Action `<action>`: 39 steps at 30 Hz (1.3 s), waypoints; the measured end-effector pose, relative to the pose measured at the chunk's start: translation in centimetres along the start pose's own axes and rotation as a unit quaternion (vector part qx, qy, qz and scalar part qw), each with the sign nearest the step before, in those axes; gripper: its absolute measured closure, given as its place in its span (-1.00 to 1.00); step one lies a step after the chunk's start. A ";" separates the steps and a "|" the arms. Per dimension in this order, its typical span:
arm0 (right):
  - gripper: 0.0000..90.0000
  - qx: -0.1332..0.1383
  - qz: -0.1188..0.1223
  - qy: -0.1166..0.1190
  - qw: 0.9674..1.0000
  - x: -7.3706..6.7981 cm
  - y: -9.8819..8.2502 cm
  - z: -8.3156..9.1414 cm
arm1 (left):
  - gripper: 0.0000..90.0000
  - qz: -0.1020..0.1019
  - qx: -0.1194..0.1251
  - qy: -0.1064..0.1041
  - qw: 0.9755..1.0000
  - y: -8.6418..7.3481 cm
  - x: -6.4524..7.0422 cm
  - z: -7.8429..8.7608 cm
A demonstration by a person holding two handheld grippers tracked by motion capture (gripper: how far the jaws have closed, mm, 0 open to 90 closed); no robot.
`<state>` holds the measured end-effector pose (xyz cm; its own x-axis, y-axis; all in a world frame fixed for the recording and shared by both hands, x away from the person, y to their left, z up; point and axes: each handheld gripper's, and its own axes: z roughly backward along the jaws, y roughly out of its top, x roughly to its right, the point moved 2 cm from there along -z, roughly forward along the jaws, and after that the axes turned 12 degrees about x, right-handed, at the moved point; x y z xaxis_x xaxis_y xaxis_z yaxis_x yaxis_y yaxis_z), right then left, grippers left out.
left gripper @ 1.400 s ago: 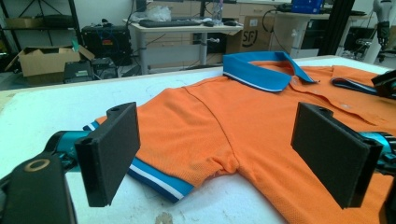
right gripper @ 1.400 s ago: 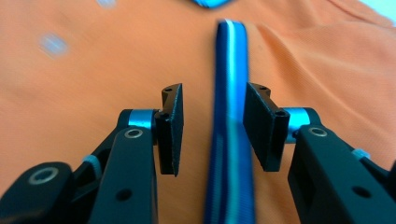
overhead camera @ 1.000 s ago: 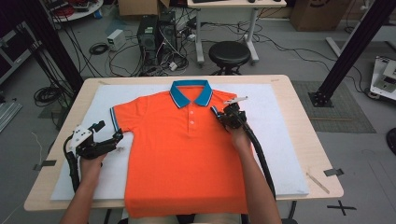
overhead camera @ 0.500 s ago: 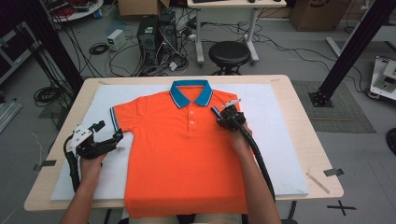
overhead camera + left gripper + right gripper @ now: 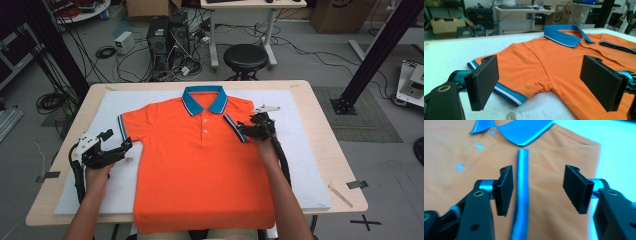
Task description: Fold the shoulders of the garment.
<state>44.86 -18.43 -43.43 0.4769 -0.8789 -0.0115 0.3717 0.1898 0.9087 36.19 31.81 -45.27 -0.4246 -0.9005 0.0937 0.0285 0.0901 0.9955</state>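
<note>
An orange polo shirt [image 5: 200, 165] with a blue collar [image 5: 204, 97] lies flat on a white mat [image 5: 300, 165]. Its right sleeve is folded in over the chest, and the blue cuff [image 5: 234, 127] runs slantwise there. My right gripper [image 5: 246, 131] hovers just over that cuff [image 5: 521, 195]. Its jaws have just been opening, and the cuff lies loose between them, nearer the left pad [image 5: 505, 190]. My left gripper [image 5: 117, 144] stands open at the spread left sleeve [image 5: 519, 75], its pads on either side of the blue-edged hem and apart from it.
The mat covers most of a wooden table [image 5: 332, 150]; a strip of tape [image 5: 356, 184] sits at its right front corner. Beyond the far edge are a black stool [image 5: 245, 56], a computer tower [image 5: 165, 35] and floor cables.
The right gripper's jaws have opened and let go of the folded sleeve's cuff, and the gripper has drawn back a little toward the person. The left gripper has not moved.
</note>
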 end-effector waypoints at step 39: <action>-0.51 0.052 -0.023 -0.016 0.998 5.5 -4.6 9.9 | 0.80 0.007 -0.223 0.088 0.971 -0.8 -2.3 -6.8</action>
<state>37.92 -28.49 -43.55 0.4343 -0.8998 -0.0419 0.3077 0.1045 0.9457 43.26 30.90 -46.15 -0.2614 -0.9628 0.0686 0.4387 -0.0552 0.8969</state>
